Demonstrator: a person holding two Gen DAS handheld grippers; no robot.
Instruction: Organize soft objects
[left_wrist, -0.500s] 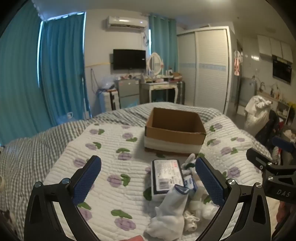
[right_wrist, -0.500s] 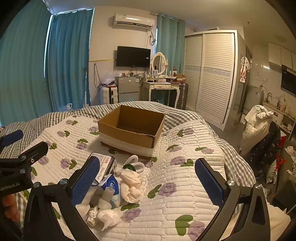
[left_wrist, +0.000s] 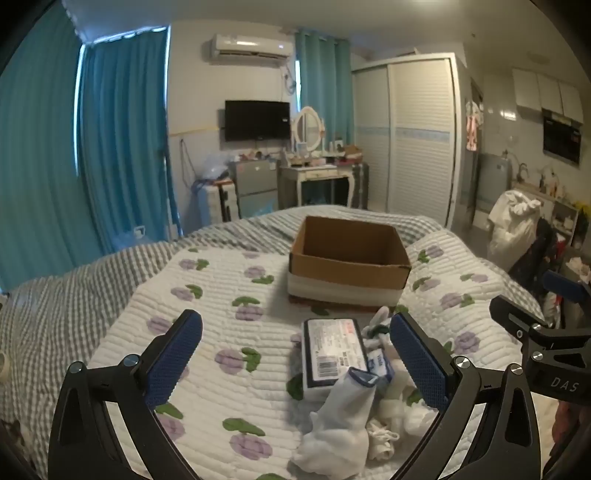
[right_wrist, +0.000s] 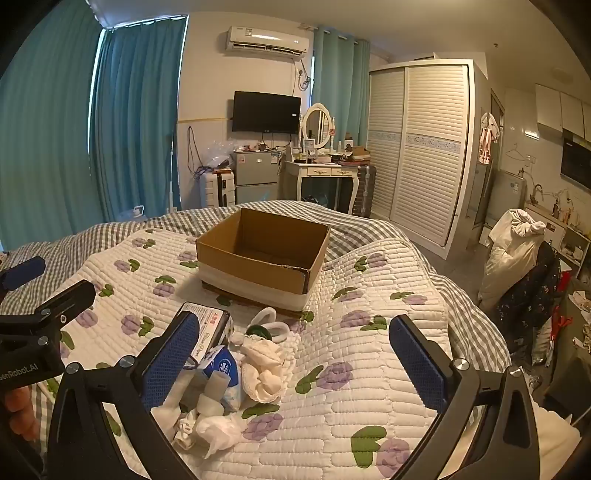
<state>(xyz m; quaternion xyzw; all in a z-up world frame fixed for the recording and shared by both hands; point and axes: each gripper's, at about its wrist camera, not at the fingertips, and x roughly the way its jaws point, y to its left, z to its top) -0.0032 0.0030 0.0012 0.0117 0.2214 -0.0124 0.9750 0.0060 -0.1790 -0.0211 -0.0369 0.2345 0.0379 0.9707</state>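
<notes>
On a quilted bed (left_wrist: 229, 332), the left gripper (left_wrist: 295, 354) hovers with fingers wide and empty, left of and short of the box (left_wrist: 349, 266). A pile of socks (left_wrist: 343, 417), a wipes pack (left_wrist: 332, 350) and tissues (right_wrist: 221, 365) lies just before the box. The right gripper (right_wrist: 295, 354), fingers also wide and empty, hangs right of the pile.

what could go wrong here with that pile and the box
The white sock lies draped over the labelled pack, so the left gripper, jaws open, might pinch both at once. The small rolls and crumpled cloth sit tangled, so lifting one could drag others. The cardboard box rests on a soft quilt and might shift when nudged.
</notes>
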